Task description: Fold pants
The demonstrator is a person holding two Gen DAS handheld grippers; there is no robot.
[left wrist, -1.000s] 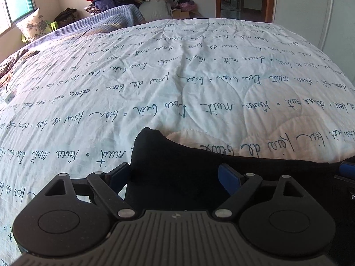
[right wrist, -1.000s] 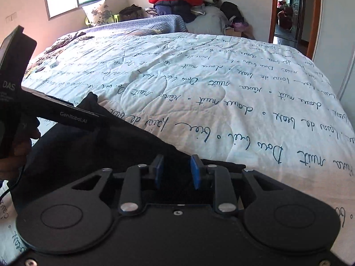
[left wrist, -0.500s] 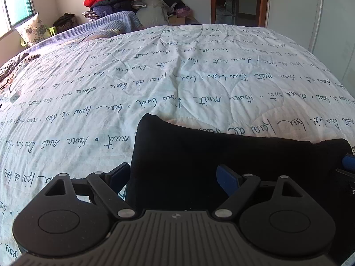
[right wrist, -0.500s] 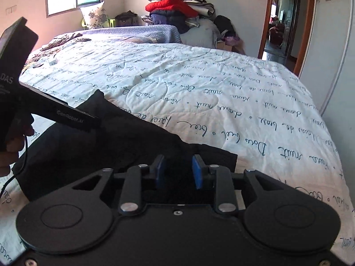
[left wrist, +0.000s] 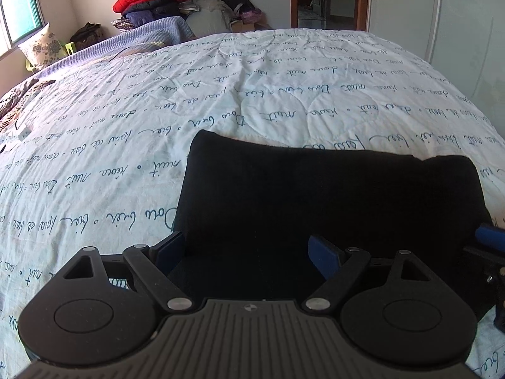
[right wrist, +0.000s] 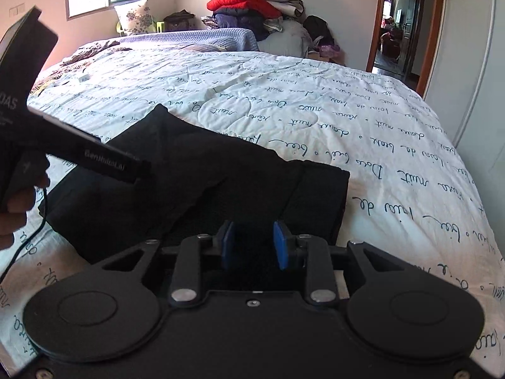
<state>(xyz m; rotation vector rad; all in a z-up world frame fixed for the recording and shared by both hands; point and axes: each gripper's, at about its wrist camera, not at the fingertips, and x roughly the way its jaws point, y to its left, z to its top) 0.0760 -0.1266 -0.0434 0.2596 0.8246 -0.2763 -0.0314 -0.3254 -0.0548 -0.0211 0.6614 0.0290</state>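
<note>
The black pants [left wrist: 328, 195] lie folded in a compact rectangle on the white bed cover; they also show in the right wrist view [right wrist: 202, 173]. My left gripper [left wrist: 247, 252] is open wide, its blue pads above the near left part of the pants, holding nothing. My right gripper [right wrist: 254, 246] is open a little, its blue pads just above the near right edge of the pants, with no cloth between them. The left gripper's body [right wrist: 79, 154] reaches in from the left in the right wrist view, over the pants.
The white bed cover with blue script [left wrist: 221, 94] stretches far ahead and to both sides. A pile of clothes [left wrist: 157, 0] and a flowered pillow [left wrist: 41, 47] stand at the far end. A doorway [right wrist: 401, 31] and a white wardrobe [right wrist: 467, 47] are on the right.
Both grippers have risen and drawn back from the pants, so more of the folded rectangle shows. The right gripper's pads have opened wider. The pants now lie flatter.
</note>
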